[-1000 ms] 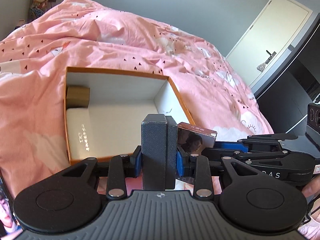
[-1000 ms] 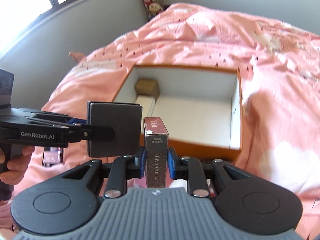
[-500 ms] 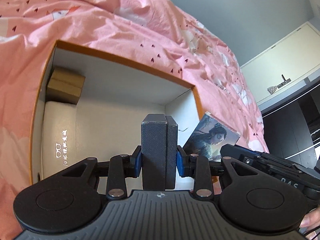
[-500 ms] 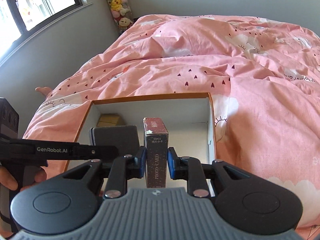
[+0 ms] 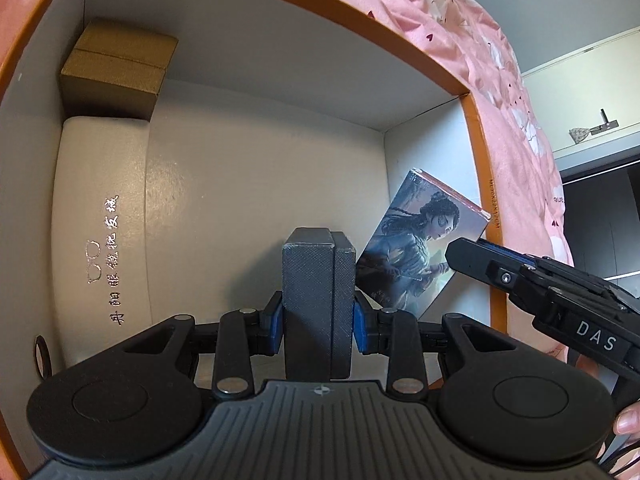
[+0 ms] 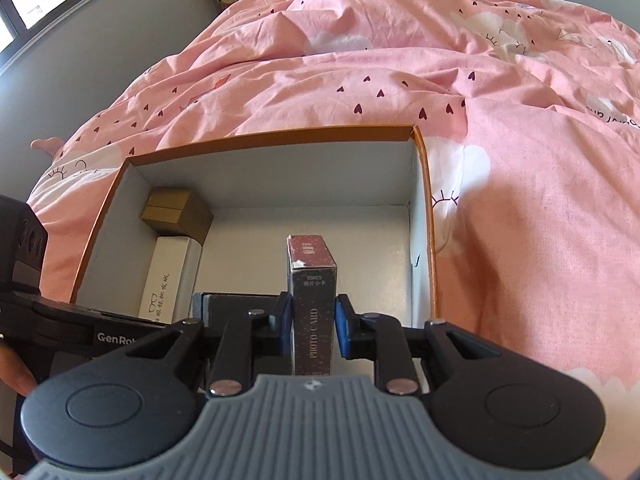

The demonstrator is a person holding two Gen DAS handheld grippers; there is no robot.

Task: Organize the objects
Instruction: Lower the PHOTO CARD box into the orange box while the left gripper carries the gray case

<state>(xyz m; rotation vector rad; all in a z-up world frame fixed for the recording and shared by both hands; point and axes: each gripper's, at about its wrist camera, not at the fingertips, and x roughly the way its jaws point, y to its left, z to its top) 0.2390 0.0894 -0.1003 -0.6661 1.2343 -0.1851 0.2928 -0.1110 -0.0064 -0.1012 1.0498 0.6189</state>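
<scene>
1. My left tongs [image 5: 318, 314] grip a dark grey textured rectangular case [image 5: 318, 280], held low inside the orange-rimmed white cardboard box [image 5: 478, 152].
2. My right tongs [image 6: 311, 322], at 3 o'clock from the left, are narrowed onto a maroon glossy photo-card box [image 6: 312, 300].
3. A gold cardboard box [image 5: 116, 66] and a cream smooth glasses case [image 5: 102, 240] lie at 10 o'clock.

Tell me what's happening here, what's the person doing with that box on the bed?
A person is packing small items into an orange box on a pink duvet. The left gripper is clamped on a dark grey case, the right gripper on a photo card pack; both are held inside the box. A gold box and a white glasses case already lie inside.
</scene>
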